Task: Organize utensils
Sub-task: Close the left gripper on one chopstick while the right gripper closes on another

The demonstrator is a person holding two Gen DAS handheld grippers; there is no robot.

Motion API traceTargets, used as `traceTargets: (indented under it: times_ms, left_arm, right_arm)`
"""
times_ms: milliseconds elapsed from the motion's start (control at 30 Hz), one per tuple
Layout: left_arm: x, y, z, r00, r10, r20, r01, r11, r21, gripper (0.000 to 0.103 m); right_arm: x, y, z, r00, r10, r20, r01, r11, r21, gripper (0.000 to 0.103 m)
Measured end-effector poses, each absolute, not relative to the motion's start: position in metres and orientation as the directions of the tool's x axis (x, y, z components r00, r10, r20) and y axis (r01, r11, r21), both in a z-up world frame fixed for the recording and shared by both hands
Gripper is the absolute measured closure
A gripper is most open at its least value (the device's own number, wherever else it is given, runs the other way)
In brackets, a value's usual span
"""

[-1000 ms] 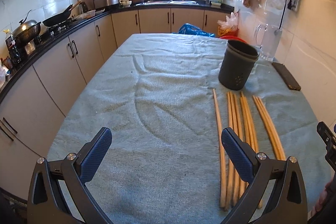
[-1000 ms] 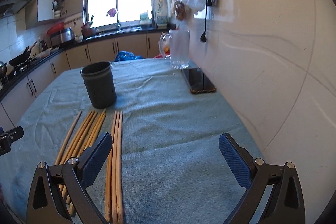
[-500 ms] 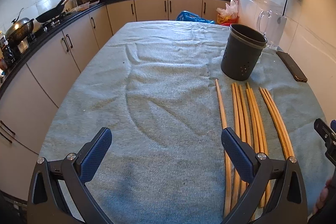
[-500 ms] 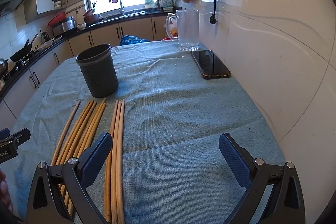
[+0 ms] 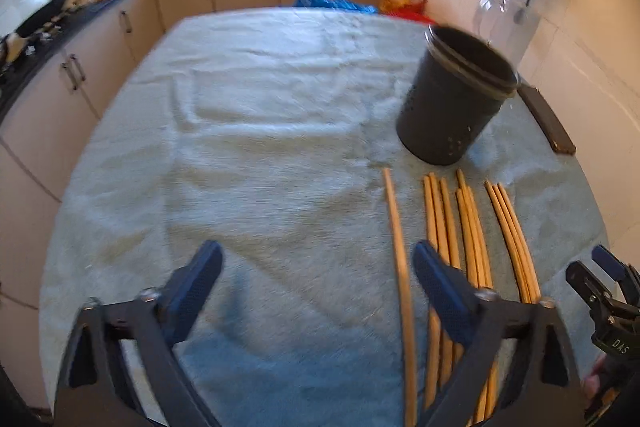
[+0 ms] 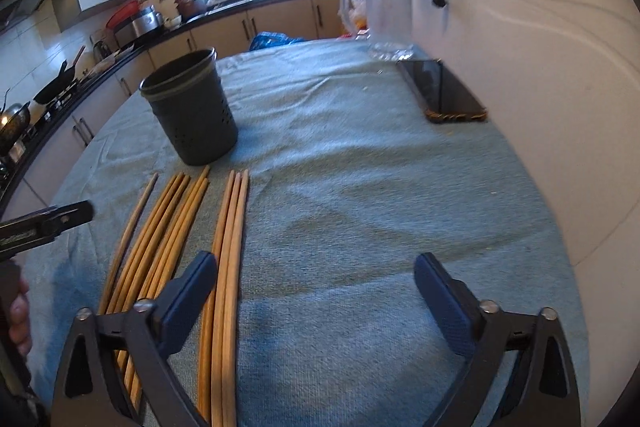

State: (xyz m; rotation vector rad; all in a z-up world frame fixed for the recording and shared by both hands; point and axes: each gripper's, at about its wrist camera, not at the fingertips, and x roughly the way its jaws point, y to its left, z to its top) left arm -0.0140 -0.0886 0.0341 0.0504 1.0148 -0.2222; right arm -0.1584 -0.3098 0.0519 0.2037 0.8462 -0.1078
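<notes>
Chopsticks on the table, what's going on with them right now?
Nothing is picked up yet. The chopsticks lie in loose groups on the blue cloth, in front of the empty dark holder. A person holds a tool in each hand; the left tool and right tool have just been closing slightly, pads touching nothing.

Wooden chopsticks laid out before a dark utensil holder

The chopsticks lie flat, roughly parallel, in loose groups (one lone stick off to the left); the round perforated holder stands upright just beyond their far tips.
</notes>
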Motion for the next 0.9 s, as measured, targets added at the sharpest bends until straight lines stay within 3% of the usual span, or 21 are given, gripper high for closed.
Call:
traceTargets:
  times_ms: [133, 200, 233, 333, 533, 733, 900]
  left_arm:
    - [0.005, -0.109, 0.016, 0.425, -0.203, -0.882, 0.261, 0.961, -0.095, 0.037]
    - [0.008, -0.118, 0.012, 0.441, -0.160, -0.883, 0.272, 0.961, -0.038, 0.044]
    - [0.009, -0.122, 0.012, 0.447, -0.145, -0.882, 0.280, 0.960, -0.016, 0.054]
    - [0.011, -0.129, 0.012, 0.449, -0.118, -0.886, 0.290, 0.957, 0.020, 0.068]
    - [0.016, -0.120, 0.012, 0.436, -0.131, -0.890, 0.289, 0.957, 0.001, 0.076]
    - [0.016, -0.117, 0.013, 0.437, -0.137, -0.889, 0.308, 0.951, 0.005, 0.076]
    - [0.024, -0.112, 0.014, 0.389, -0.165, -0.907, 0.319, 0.947, -0.036, 0.076]
  right_arm:
    - [-0.141, -0.308, 0.048, 0.626, 0.029, -0.779, 0.138, 0.979, 0.148, 0.023]
    - [-0.134, -0.306, 0.046, 0.619, 0.039, -0.784, 0.128, 0.981, 0.149, 0.030]
    - [-0.130, -0.305, 0.045, 0.615, 0.043, -0.788, 0.121, 0.981, 0.148, 0.036]
    - [-0.119, -0.302, 0.042, 0.598, 0.056, -0.800, 0.105, 0.983, 0.147, 0.040]
    - [-0.106, -0.289, 0.038, 0.568, 0.076, -0.819, 0.051, 0.991, 0.127, 0.045]
    - [-0.096, -0.286, 0.033, 0.529, 0.048, -0.847, 0.070, 0.993, 0.100, 0.061]
    - [-0.092, -0.284, 0.034, 0.486, 0.004, -0.874, 0.059, 0.998, 0.037, 0.061]
